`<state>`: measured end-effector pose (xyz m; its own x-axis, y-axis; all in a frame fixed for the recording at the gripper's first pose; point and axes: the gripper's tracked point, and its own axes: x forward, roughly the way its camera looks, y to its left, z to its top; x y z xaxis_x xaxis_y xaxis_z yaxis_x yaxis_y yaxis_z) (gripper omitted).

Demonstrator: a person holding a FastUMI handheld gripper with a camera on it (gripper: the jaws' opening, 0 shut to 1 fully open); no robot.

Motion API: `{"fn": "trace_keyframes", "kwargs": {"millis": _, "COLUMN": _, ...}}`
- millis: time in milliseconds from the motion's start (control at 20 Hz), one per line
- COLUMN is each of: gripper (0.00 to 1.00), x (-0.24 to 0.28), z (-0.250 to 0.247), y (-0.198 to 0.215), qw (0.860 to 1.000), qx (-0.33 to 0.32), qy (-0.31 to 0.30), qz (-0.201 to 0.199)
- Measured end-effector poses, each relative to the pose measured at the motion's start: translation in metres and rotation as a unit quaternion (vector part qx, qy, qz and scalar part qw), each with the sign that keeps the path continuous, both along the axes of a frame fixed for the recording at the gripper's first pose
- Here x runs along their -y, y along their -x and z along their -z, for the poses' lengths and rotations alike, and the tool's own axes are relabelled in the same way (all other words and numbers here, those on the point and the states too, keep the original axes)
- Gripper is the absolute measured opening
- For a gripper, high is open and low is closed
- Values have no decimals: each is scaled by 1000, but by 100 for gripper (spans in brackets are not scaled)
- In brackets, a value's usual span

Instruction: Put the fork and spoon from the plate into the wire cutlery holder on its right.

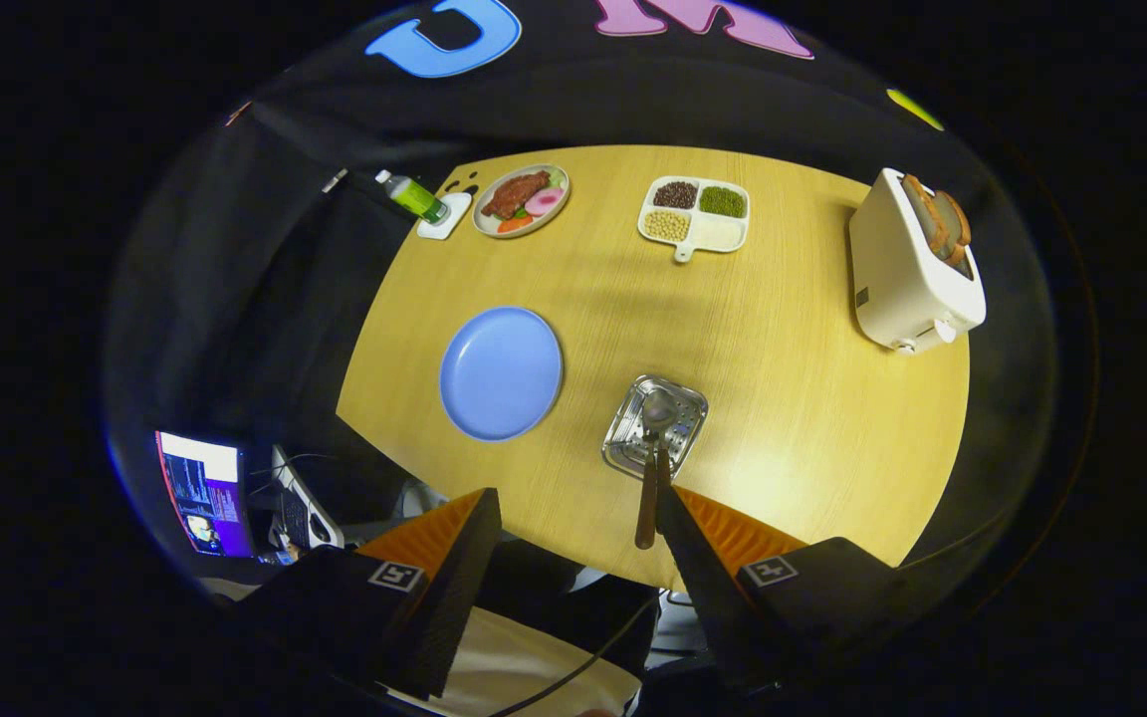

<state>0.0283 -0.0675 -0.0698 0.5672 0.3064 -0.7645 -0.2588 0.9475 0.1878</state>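
Note:
I look down on a round wooden table [793, 398]. The blue plate [501, 372] lies bare, beyond my left finger. To its right stands the wire cutlery holder [623, 438]. A spoon [658, 408] stands in it, bowl down, its brown handle [646, 513] rising toward me. A second brown handle shows right beside it; I cannot make out its head. My gripper [576, 493] hangs open high above the table's near edge, nothing between its fingers. The right fingertip [678, 518] appears just beside the handles.
At the far side stand a plate of food [522, 199], a green bottle on a white coaster [414, 197] and a divided dish of beans [695, 212]. A white toaster [912, 264] with bread sits at the right edge. A screen [203, 493] glows left, below the table.

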Motion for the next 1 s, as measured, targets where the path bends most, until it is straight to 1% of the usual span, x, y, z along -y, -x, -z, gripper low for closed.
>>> {"fn": "trace_keyframes", "kwargs": {"millis": 100, "gripper": 99, "x": -8, "z": -15, "y": 5, "qw": 999, "qx": 49, "qy": -15, "qz": 12}}
{"fn": "trace_keyframes", "kwargs": {"millis": 250, "gripper": 99, "x": -21, "z": -39, "y": 15, "qw": 992, "qx": 120, "qy": -35, "qz": 25}}
{"fn": "trace_keyframes", "kwargs": {"millis": 400, "gripper": 99, "x": -35, "z": -69, "y": 21, "qw": 980, "qx": 183, "qy": -65, "qz": 39}}
{"fn": "trace_keyframes", "kwargs": {"millis": 500, "gripper": 99, "x": -34, "z": -90, "y": 22, "qw": 969, "qx": 230, "qy": -74, "qz": 54}}
{"fn": "trace_keyframes", "kwargs": {"millis": 550, "gripper": 99, "x": -31, "z": -105, "y": 21, "qw": 960, "qx": 259, "qy": -78, "qz": 67}}
{"fn": "trace_keyframes", "kwargs": {"millis": 700, "gripper": 99, "x": -11, "z": -158, "y": 41, "qw": 927, "qx": 352, "qy": -81, "qz": 104}}
{"fn": "trace_keyframes", "kwargs": {"millis": 850, "gripper": 99, "x": 1, "z": -203, "y": 62, "qw": 890, "qx": 433, "qy": -64, "qz": 126}}
{"fn": "trace_keyframes", "kwargs": {"millis": 1000, "gripper": 99, "x": 8, "z": -231, "y": 88, "qw": 855, "qx": 495, "qy": -46, "qz": 146}}
